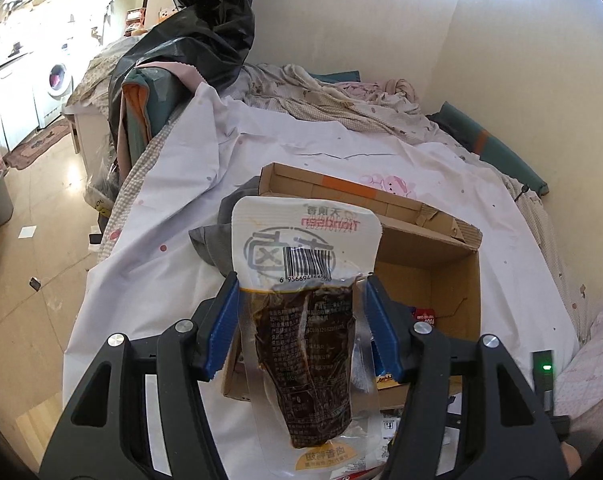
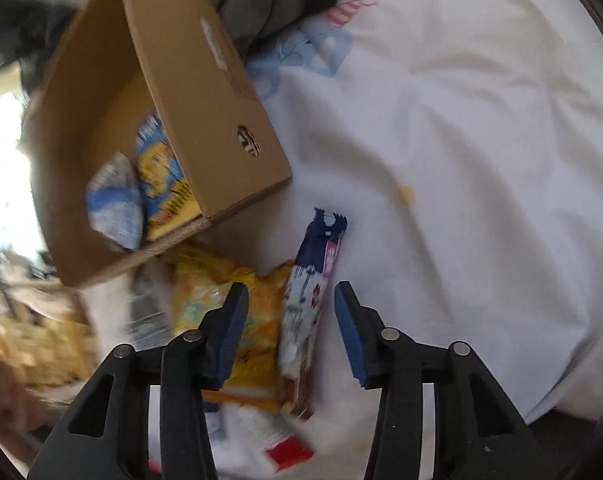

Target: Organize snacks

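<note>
Left gripper point(image 1: 301, 300) clamped on sauce pouch point(image 1: 305, 312) above cardboard box point(image 1: 453, 276); right gripper point(image 2: 289, 320) parted over navy snack bar point(image 2: 313, 280), untouched, on bedsheet point(image 2: 461, 160).

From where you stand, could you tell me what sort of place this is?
Most likely a small flat's bedroom: a bed with rumpled bedding fills the view, and a washing machine and kitchen counter sit beyond.

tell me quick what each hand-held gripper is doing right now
Left hand-held gripper: closed on a clear snack pouch of dark food, above the cardboard box.
Right hand-held gripper: open, holding nothing, over the loose snack packets.
</note>
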A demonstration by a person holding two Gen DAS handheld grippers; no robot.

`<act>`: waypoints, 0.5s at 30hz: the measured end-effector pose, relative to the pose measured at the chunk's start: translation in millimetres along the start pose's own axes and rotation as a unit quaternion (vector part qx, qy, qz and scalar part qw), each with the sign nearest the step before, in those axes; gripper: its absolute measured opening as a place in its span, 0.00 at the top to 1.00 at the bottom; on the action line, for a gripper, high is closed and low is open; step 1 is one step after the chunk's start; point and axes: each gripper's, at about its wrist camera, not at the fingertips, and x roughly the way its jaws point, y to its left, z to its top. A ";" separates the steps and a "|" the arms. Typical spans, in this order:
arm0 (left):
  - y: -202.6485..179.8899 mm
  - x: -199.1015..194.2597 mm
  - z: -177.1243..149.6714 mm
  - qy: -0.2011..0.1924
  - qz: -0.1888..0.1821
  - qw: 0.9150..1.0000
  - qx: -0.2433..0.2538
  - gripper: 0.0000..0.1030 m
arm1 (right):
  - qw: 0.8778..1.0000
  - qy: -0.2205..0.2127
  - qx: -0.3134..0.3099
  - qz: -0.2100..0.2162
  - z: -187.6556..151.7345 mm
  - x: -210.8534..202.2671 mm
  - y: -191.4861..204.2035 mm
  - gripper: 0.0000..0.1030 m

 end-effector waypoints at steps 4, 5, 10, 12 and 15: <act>2.0 -0.3 -0.9 -0.001 0.005 1.000 0.005 0.45 | 1.000 -0.005 0.004 -0.002 1.4 3.0 -1.1 0.82; 2.6 0.3 -1.6 0.002 0.005 1.000 0.005 0.45 | 1.000 -0.018 0.002 -0.001 -0.2 -4.0 -2.2 0.82; 2.7 5.3 0.6 0.012 0.006 1.000 0.002 0.45 | 0.992 -0.084 0.037 0.083 -20.0 -53.6 -23.3 0.82; -0.5 10.1 5.7 0.015 0.004 1.000 0.004 0.45 | 0.982 -0.148 0.047 0.107 -22.8 -84.1 -31.3 0.82; -7.8 16.8 13.0 0.017 0.002 1.000 0.013 0.45 | 0.967 -0.223 0.022 0.122 -16.6 -118.5 -22.6 0.82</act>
